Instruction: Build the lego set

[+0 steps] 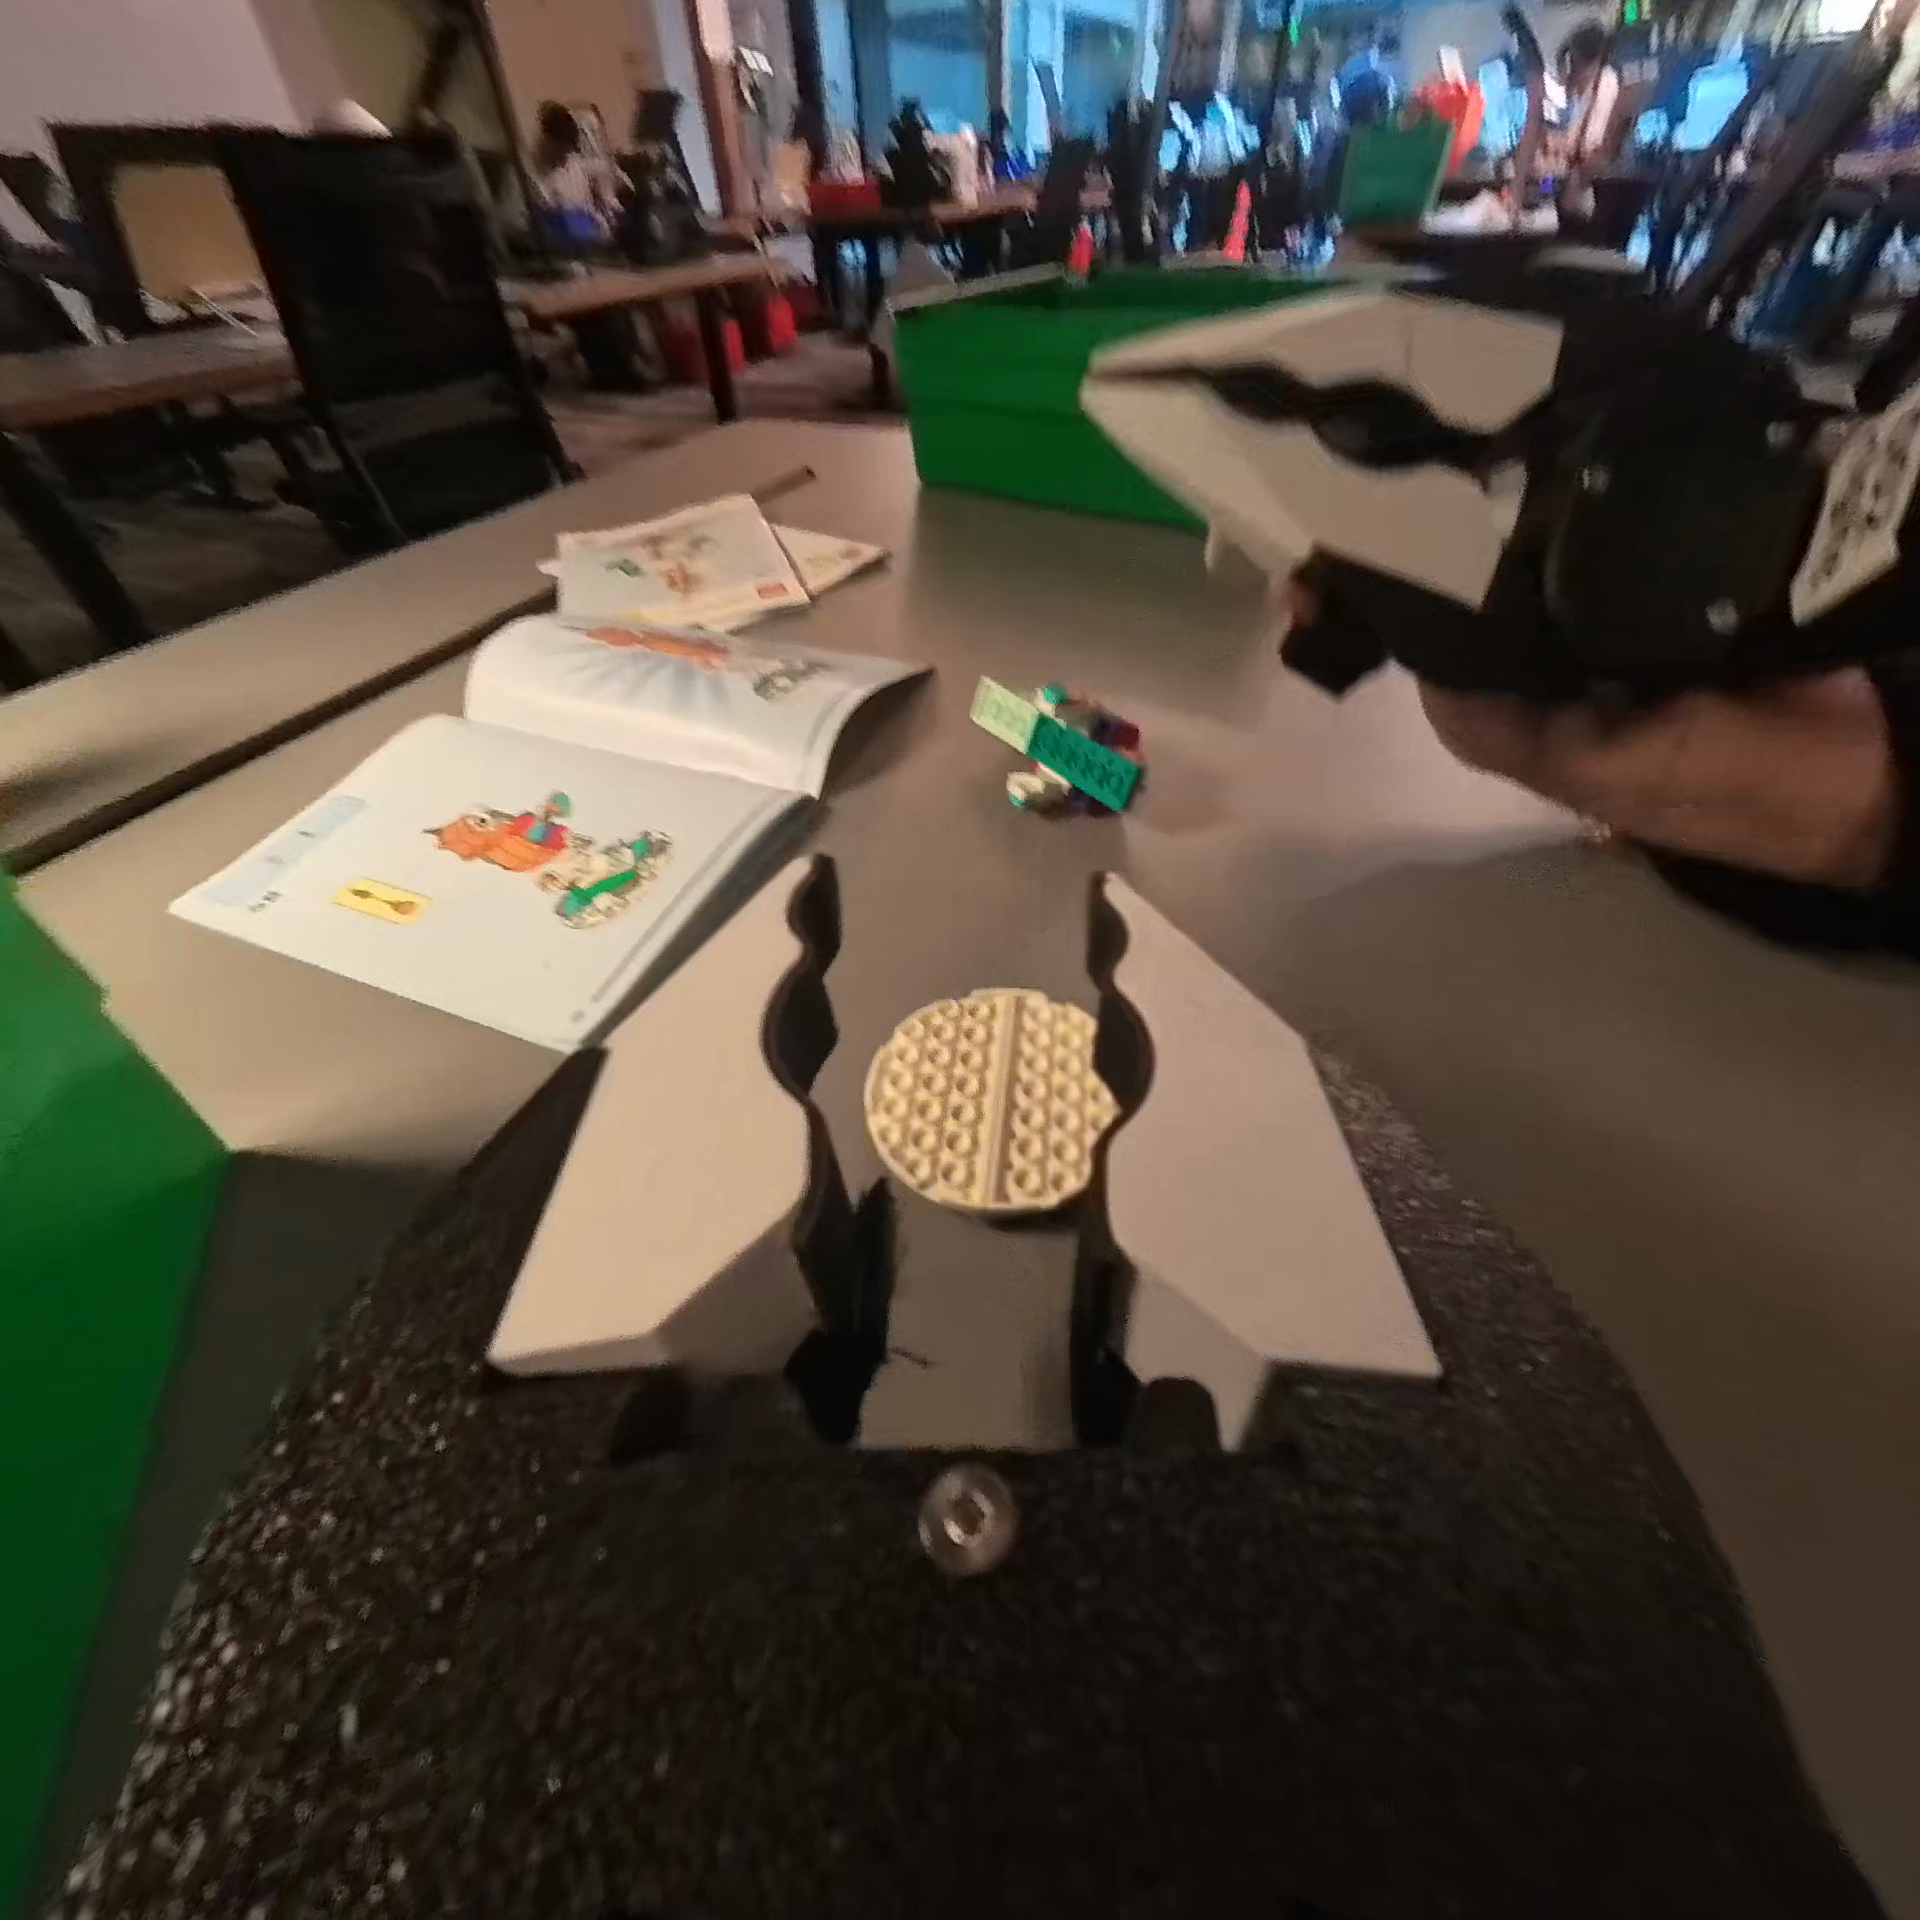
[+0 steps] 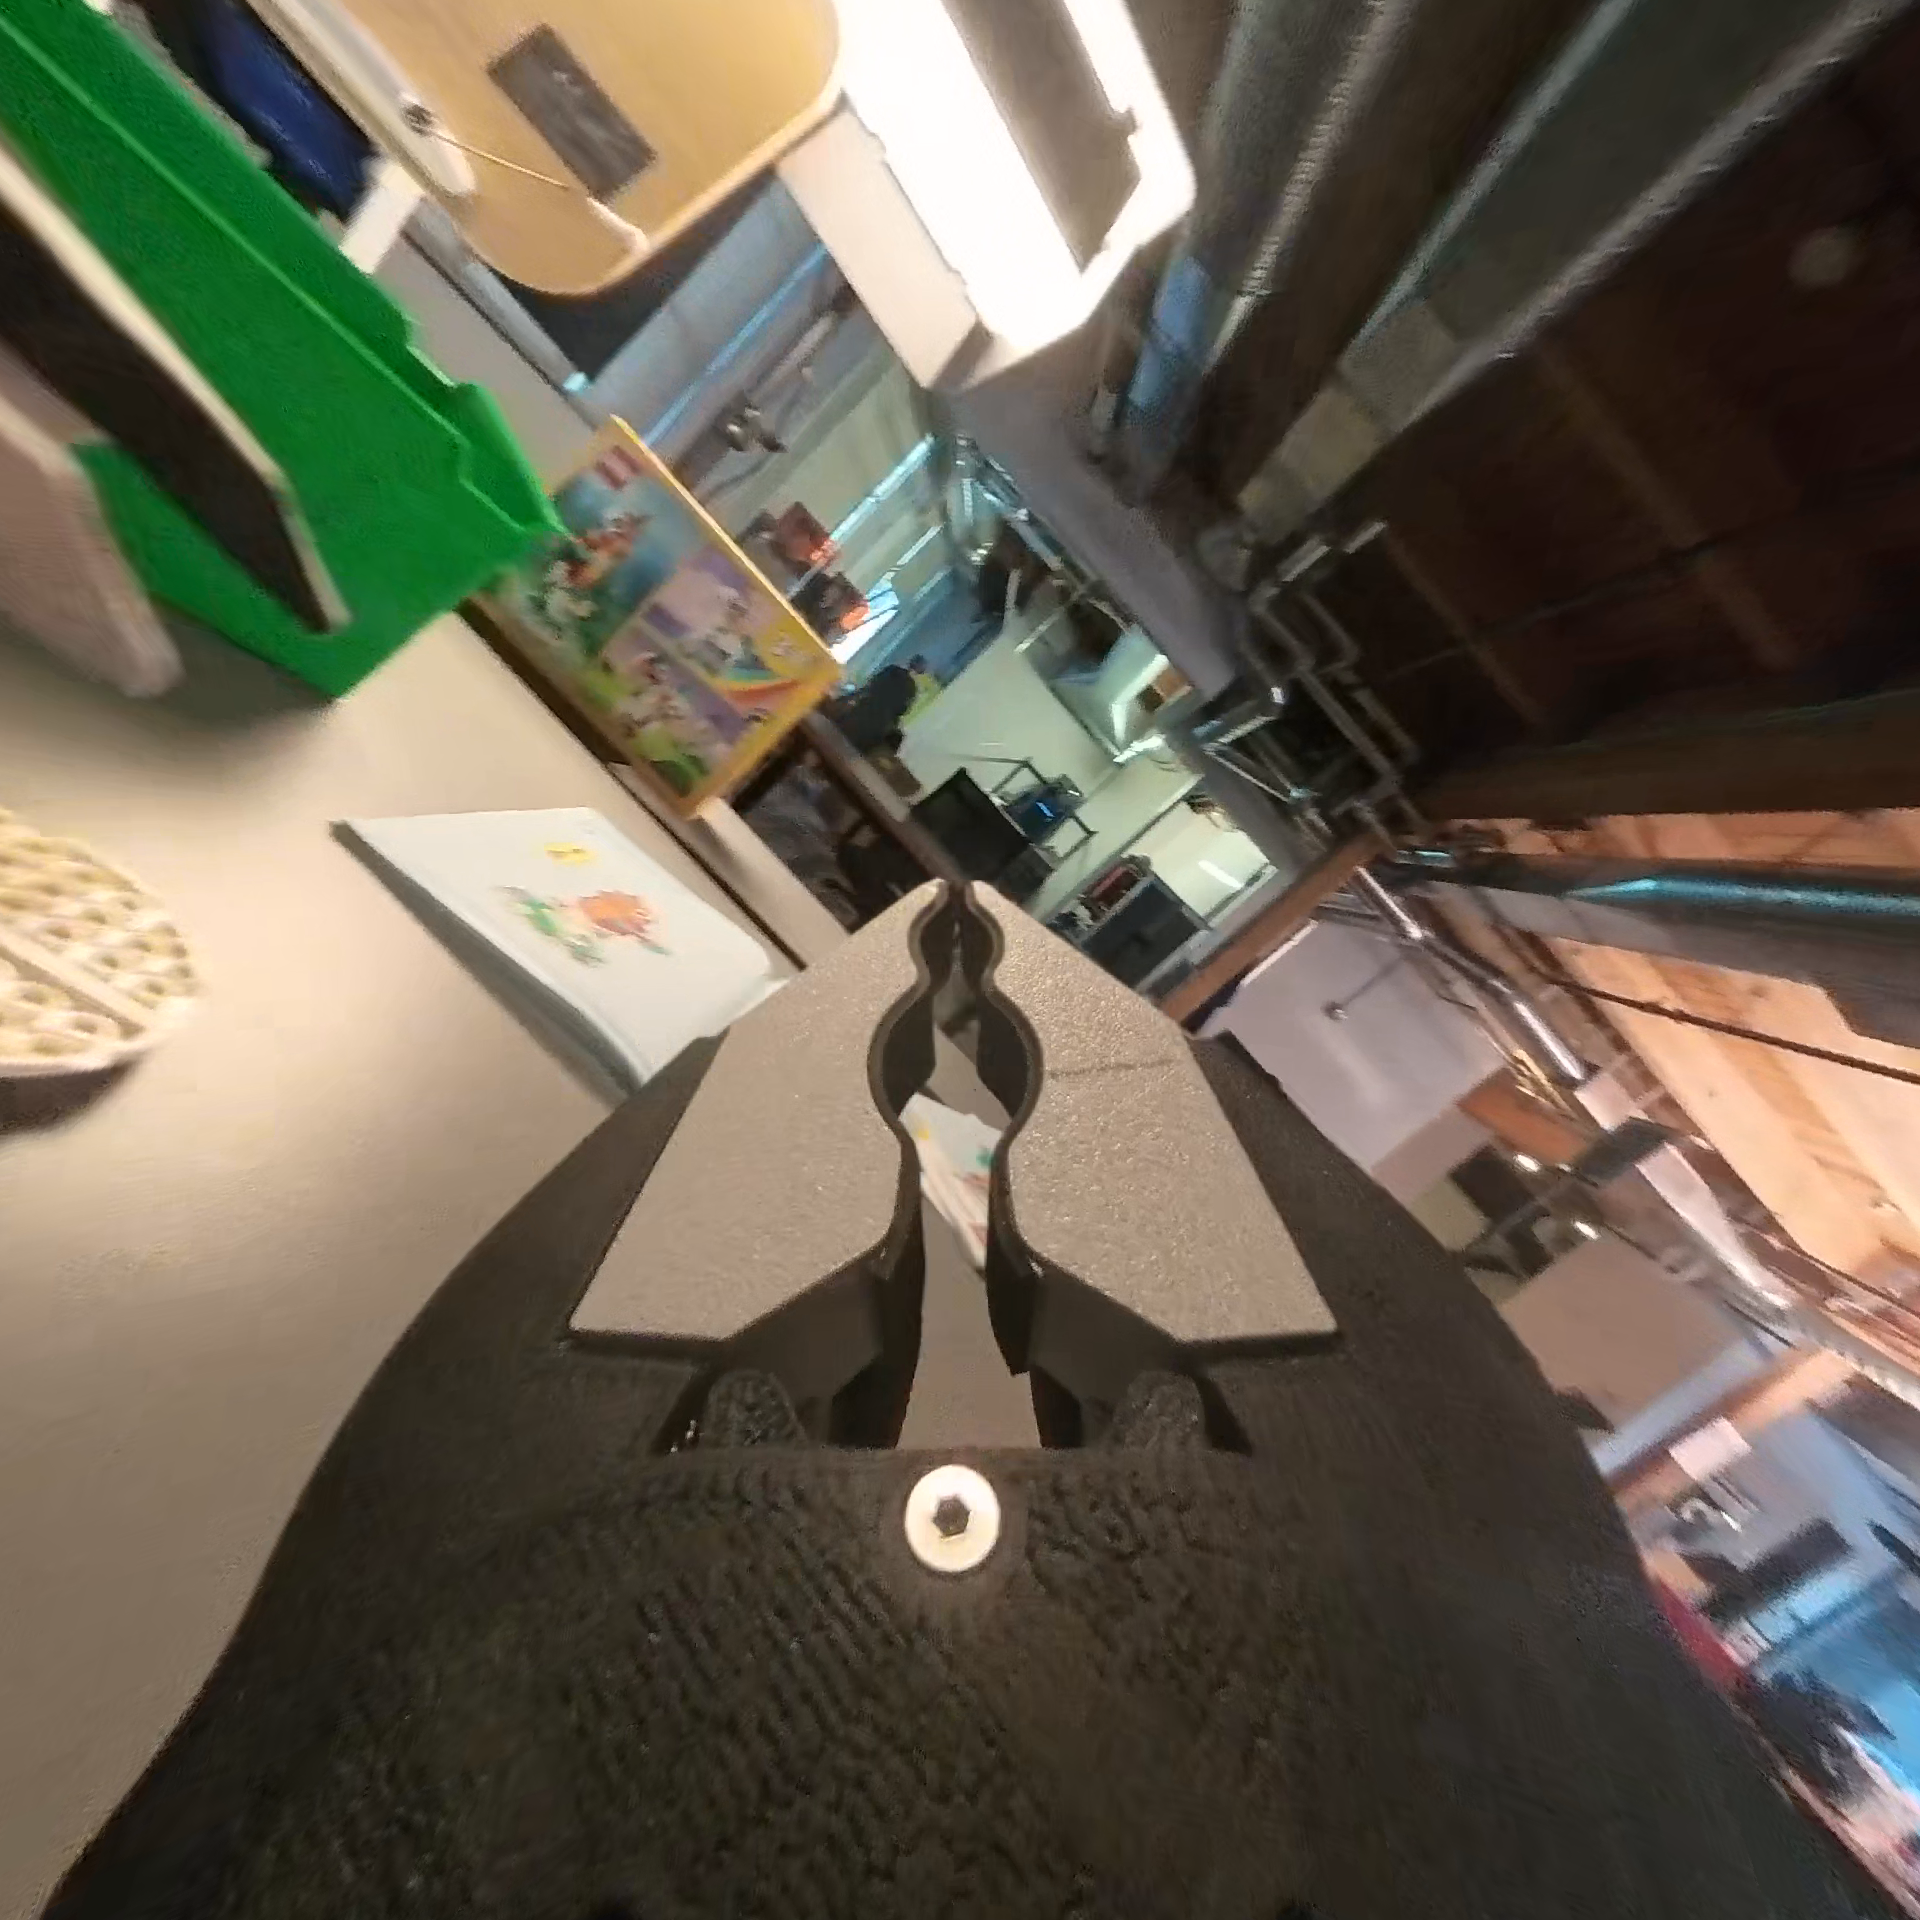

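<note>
The landmark for all positions below is the round tan studded plate [image 1: 992, 1101], which lies flat on the grey surface [image 1: 1455, 1143] with its studs facing up.

**Left gripper.** The left gripper [image 1: 961, 904] has its fingers spread apart, one on each side of the plate. The plate sits deep between them, close against the right finger [image 1: 1195, 1091], while a clear strip of surface shows between the plate and the left finger. Nothing is clamped: the plate rests on the surface under its own weight, not in a grasp.

**Right gripper.** The right gripper [image 2: 958, 896] has its fingertips together with nothing visible between them. In the left wrist view it hangs above the surface, beyond the plate and to its right, carried in a person's hand [image 1: 1683, 769] and rolled on its side. That tilt accounts for the slanted horizon in its own view, where the plate appears at the left edge.

**Surrounding items.**
- A small cluster of coloured bricks [image 1: 1070, 748] lies beyond the plate, apart from both grippers.
- An open instruction booklet [image 1: 499, 862] lies beyond and left of the plate, flat, pages up, so its pictures stay readable.
- A stack of loose leaflets [image 1: 686, 561] lies farther off behind the booklet.
- A green bin [image 1: 997, 416] stands farthest beyond the plate.
- A second green bin [image 1: 73, 1195] stands immediately to the left.
- A colourful printed box [image 2: 665, 613] stands upright near the surface's far edge.
</note>
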